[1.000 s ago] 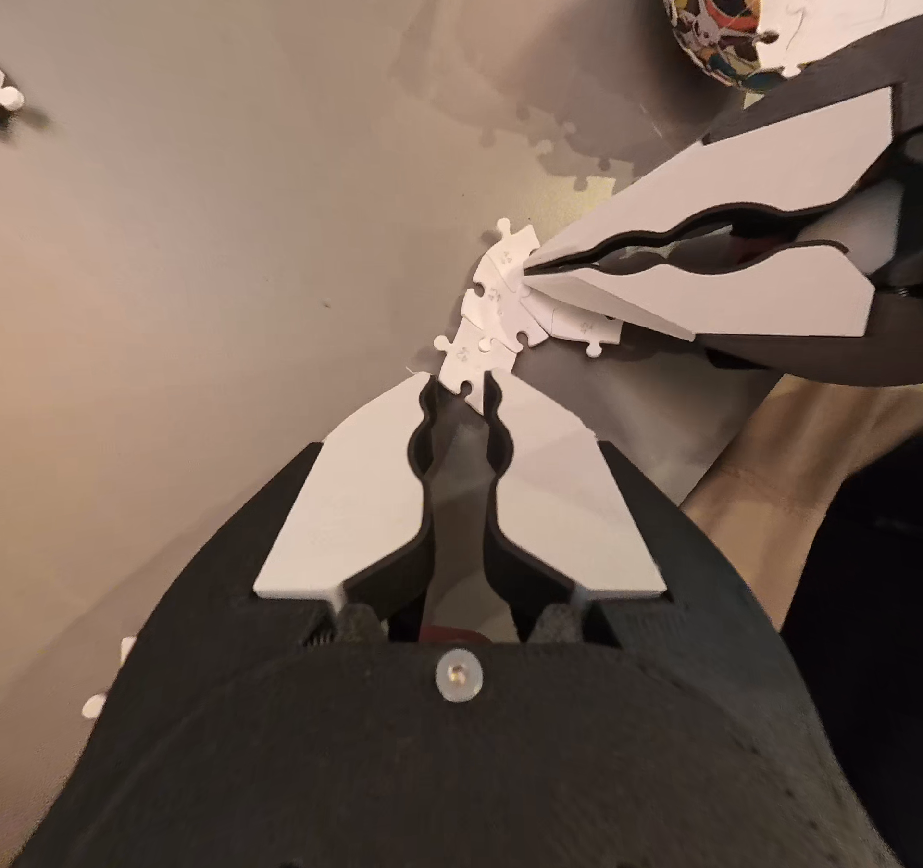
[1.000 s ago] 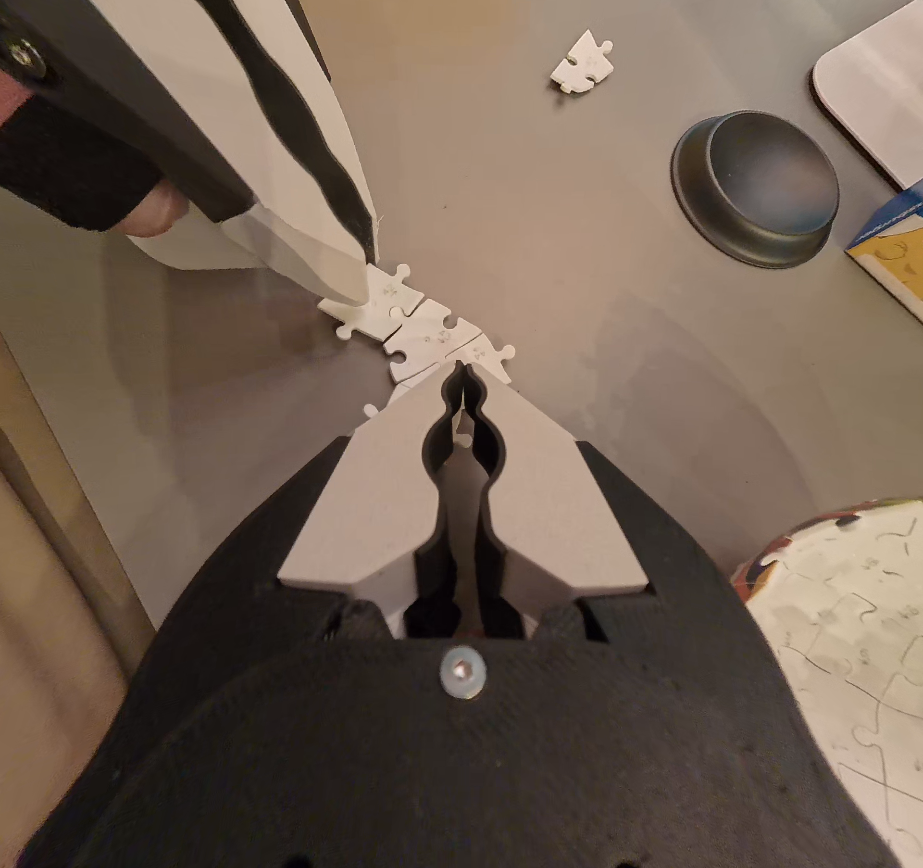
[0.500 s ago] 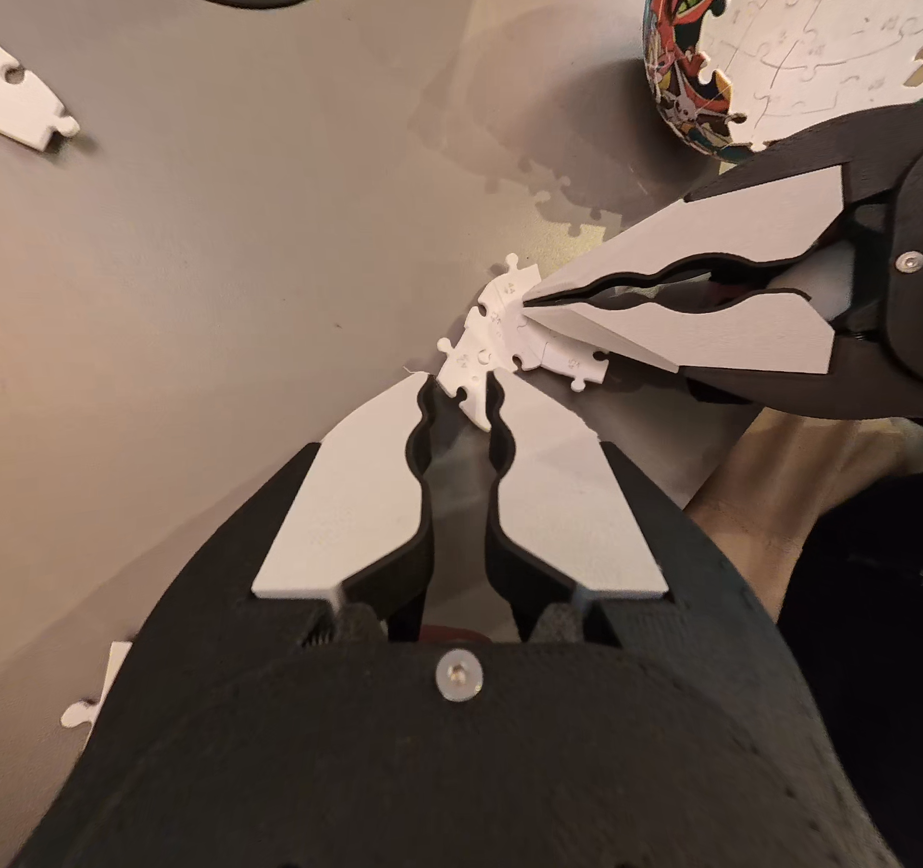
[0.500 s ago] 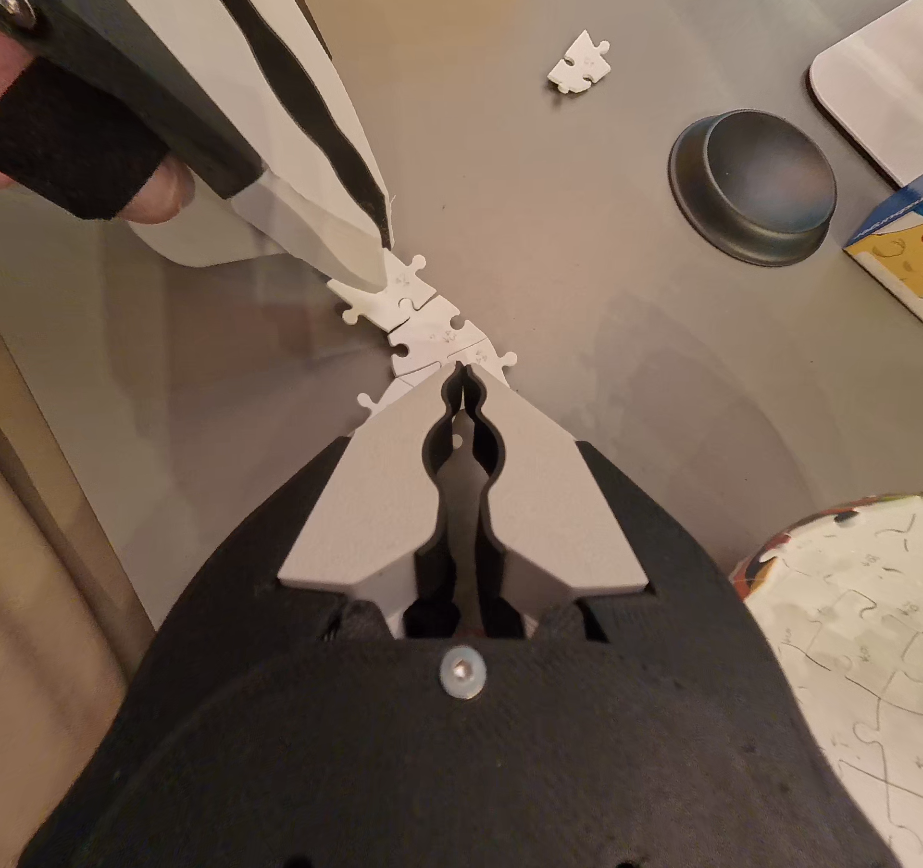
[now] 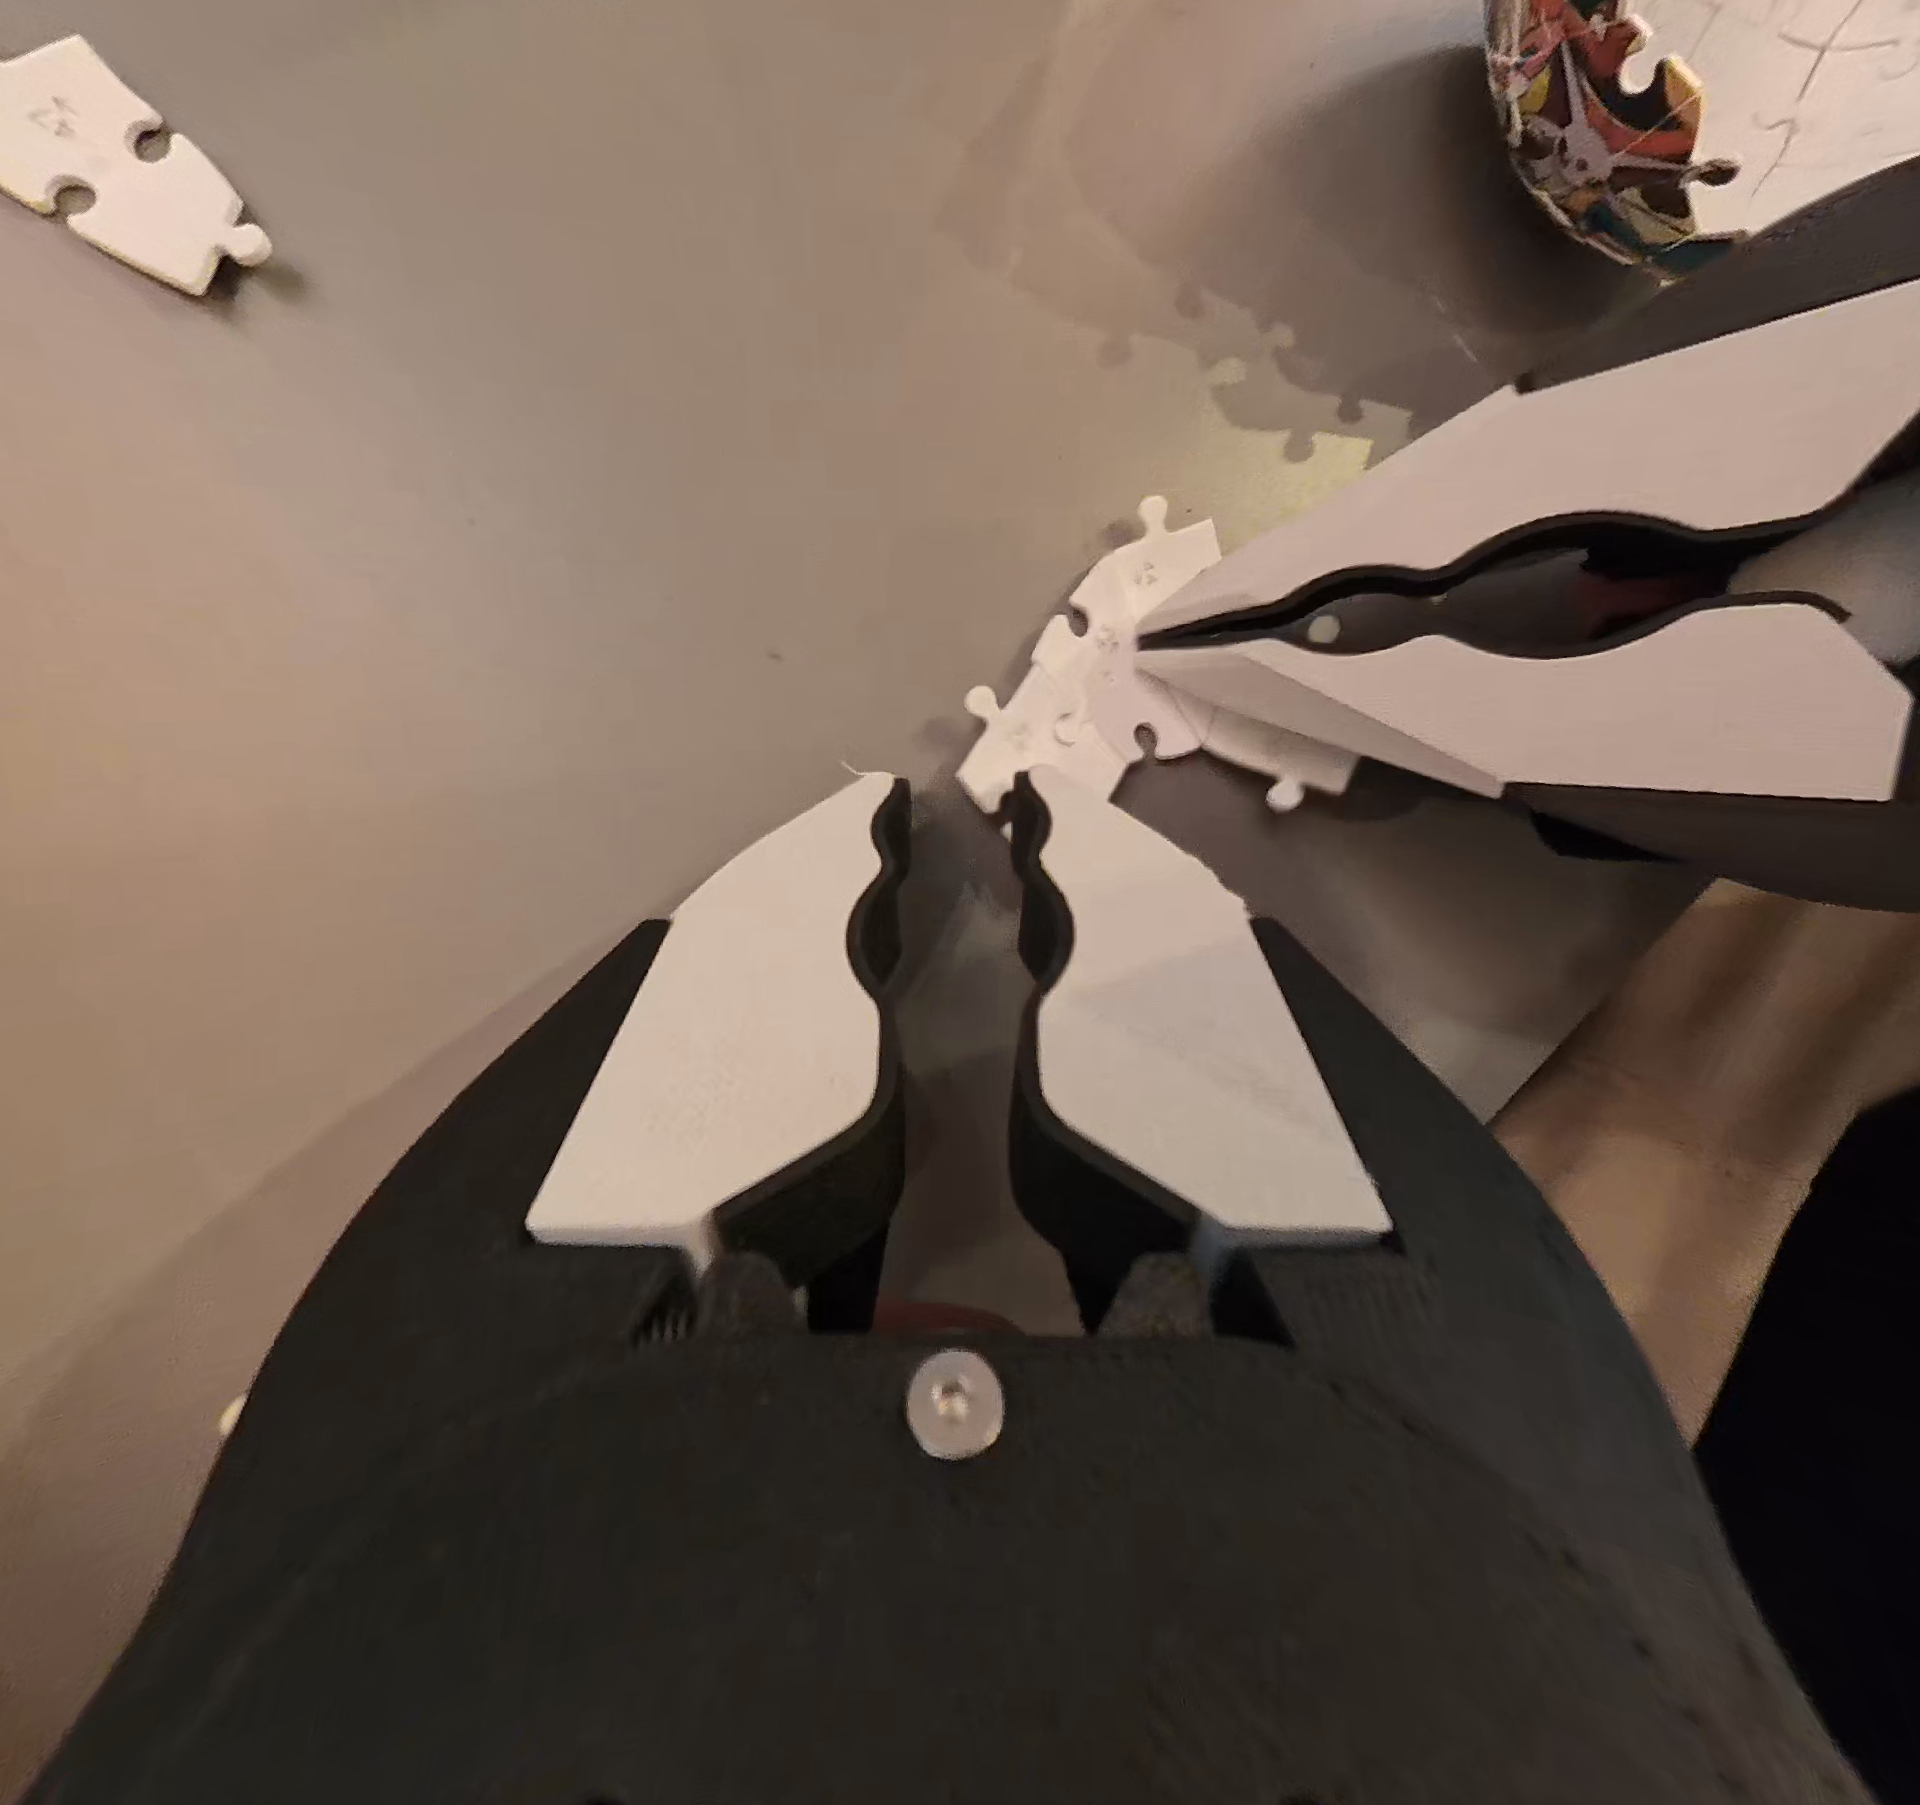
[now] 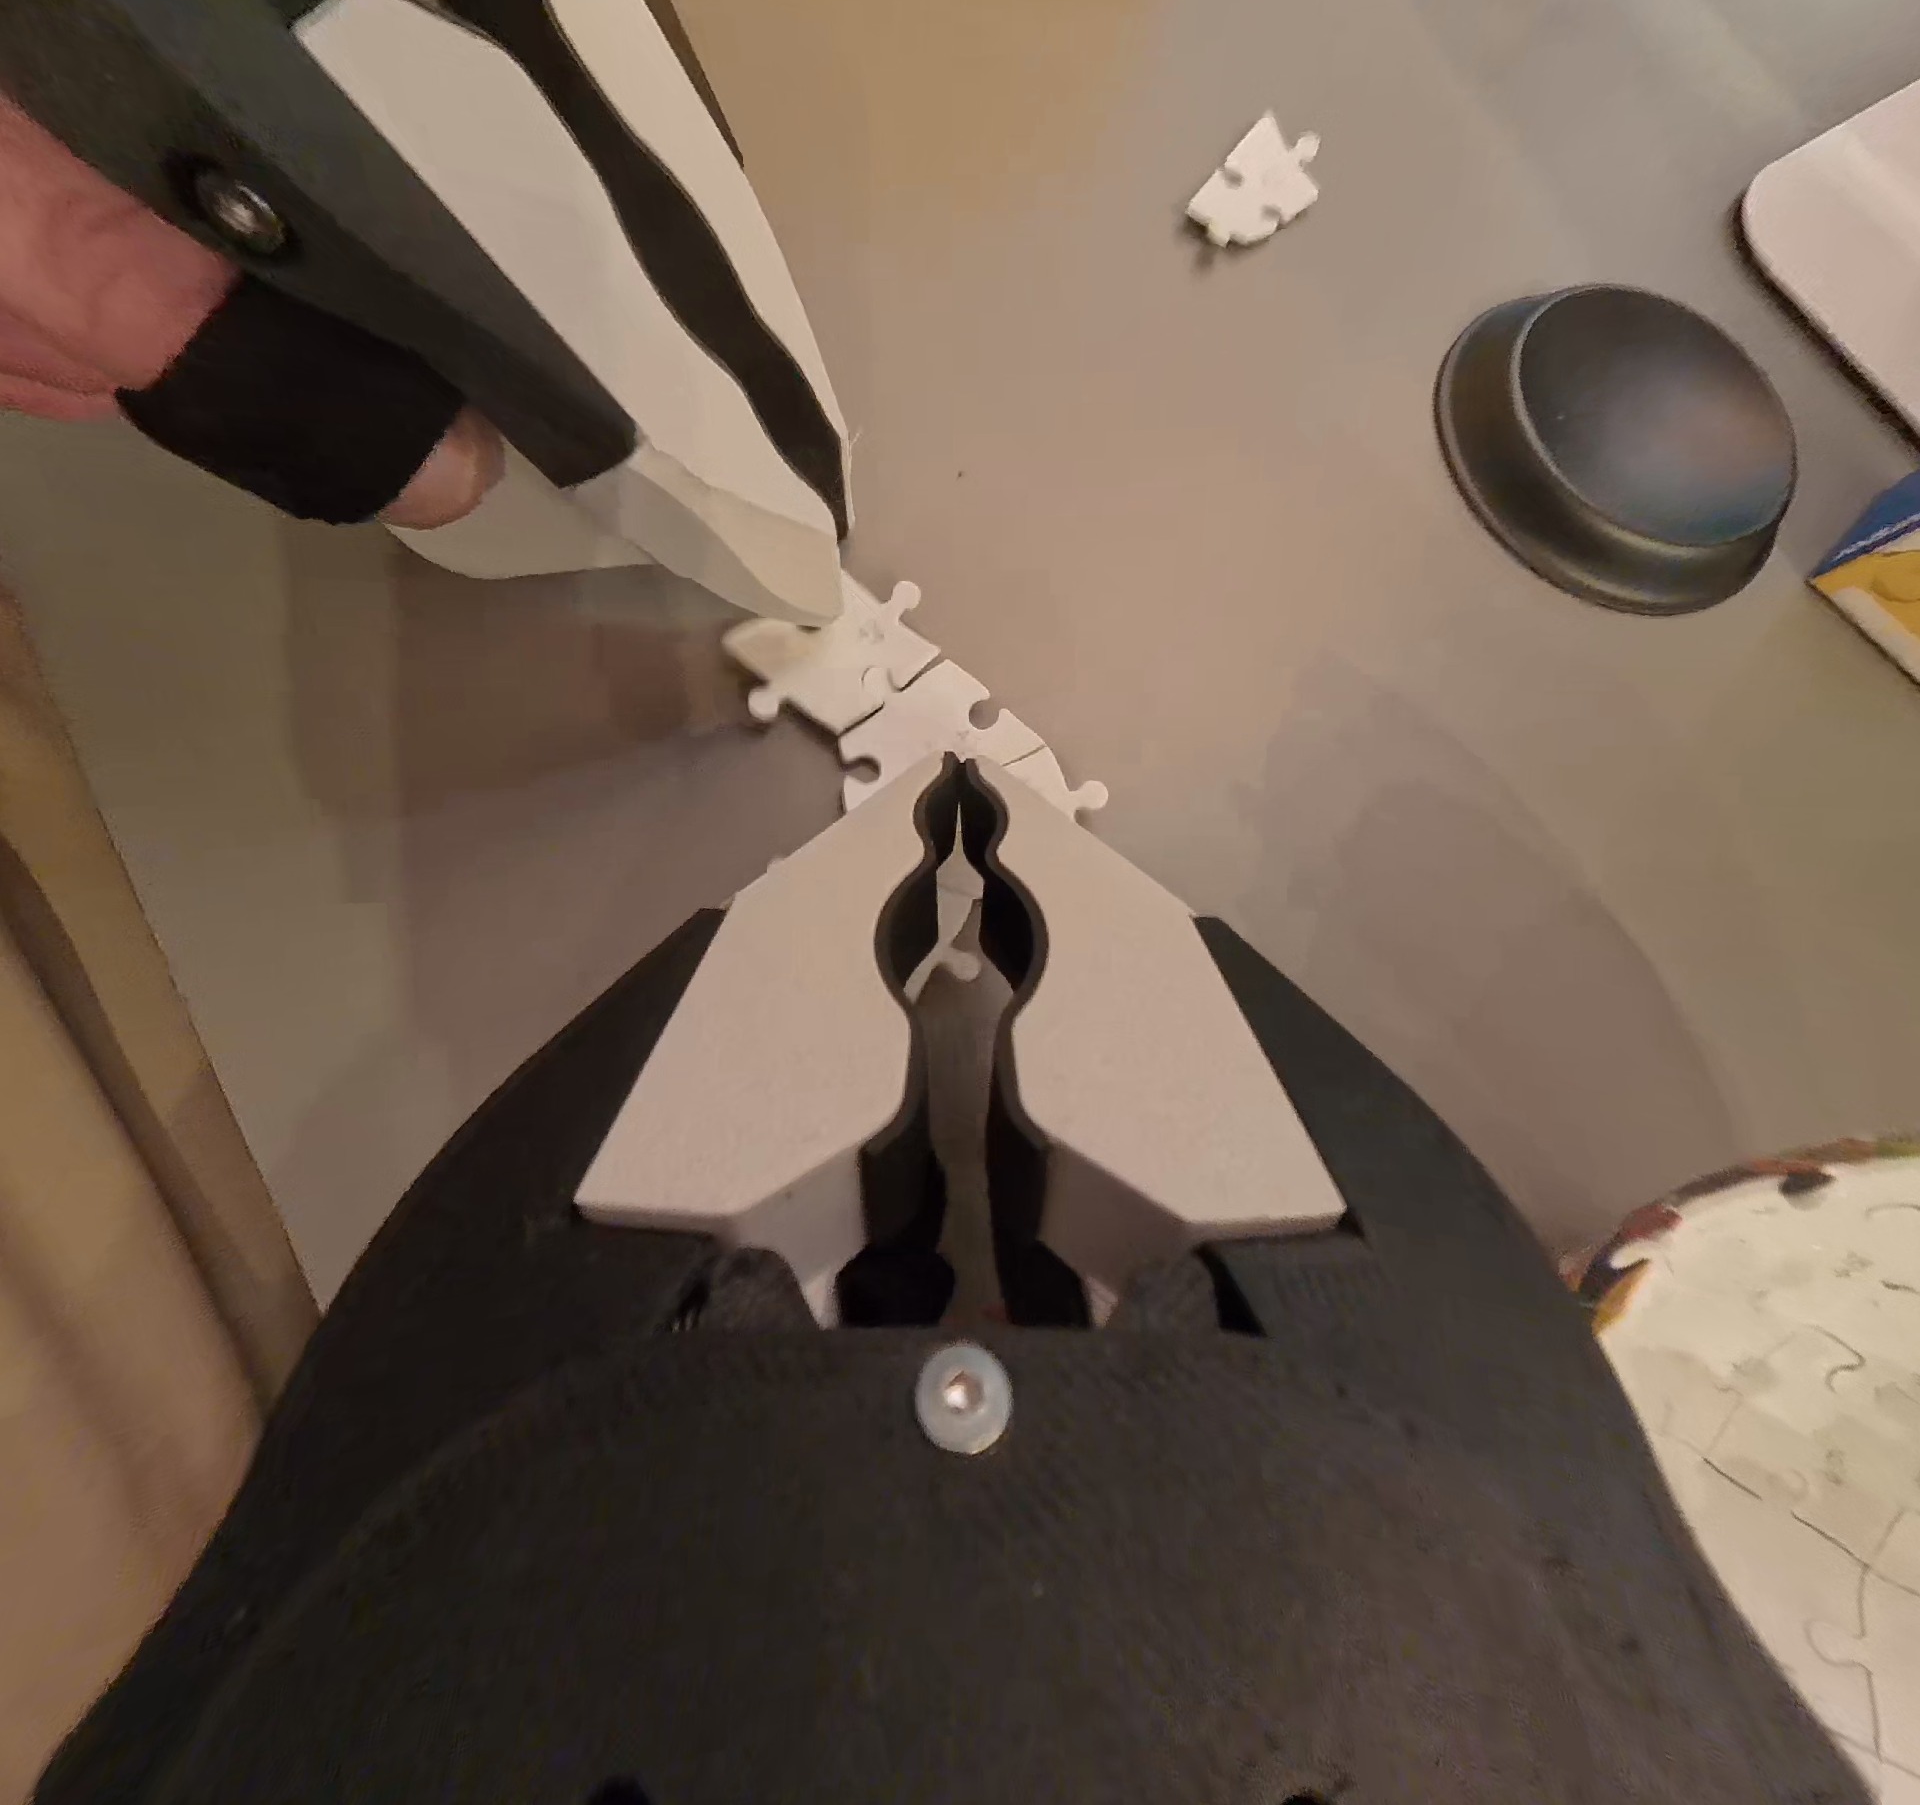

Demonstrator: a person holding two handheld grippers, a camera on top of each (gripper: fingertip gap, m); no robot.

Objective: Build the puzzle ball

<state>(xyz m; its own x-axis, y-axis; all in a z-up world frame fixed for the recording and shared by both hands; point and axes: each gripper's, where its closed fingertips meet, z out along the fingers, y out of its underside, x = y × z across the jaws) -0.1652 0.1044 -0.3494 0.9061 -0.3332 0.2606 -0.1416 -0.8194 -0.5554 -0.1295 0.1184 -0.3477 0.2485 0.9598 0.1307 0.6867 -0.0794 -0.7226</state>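
The joined white strip of puzzle pieces (image 5: 1101, 685) lies curved on the grey tabletop (image 5: 582, 529), and everything here is placed from it. The right tool (image 6: 958, 768) is pinched tight on the strip's near end; its fingers cover that end, so the number of pieces in the strip cannot be counted. The left tool (image 5: 954, 794) stands narrowly parted at the strip's other end, with one fingertip (image 5: 1023, 791) touching the strip's edge; whether it presses is unclear. Beyond the strip, the puzzle ball (image 5: 1704, 62) is cut off by the frame, its coloured outside plain only in the left wrist view. The right wrist view alone shows a whole dark round dish (image 6: 1616, 446), a loose white piece (image 6: 1252, 197) and a hand (image 6: 94, 301).
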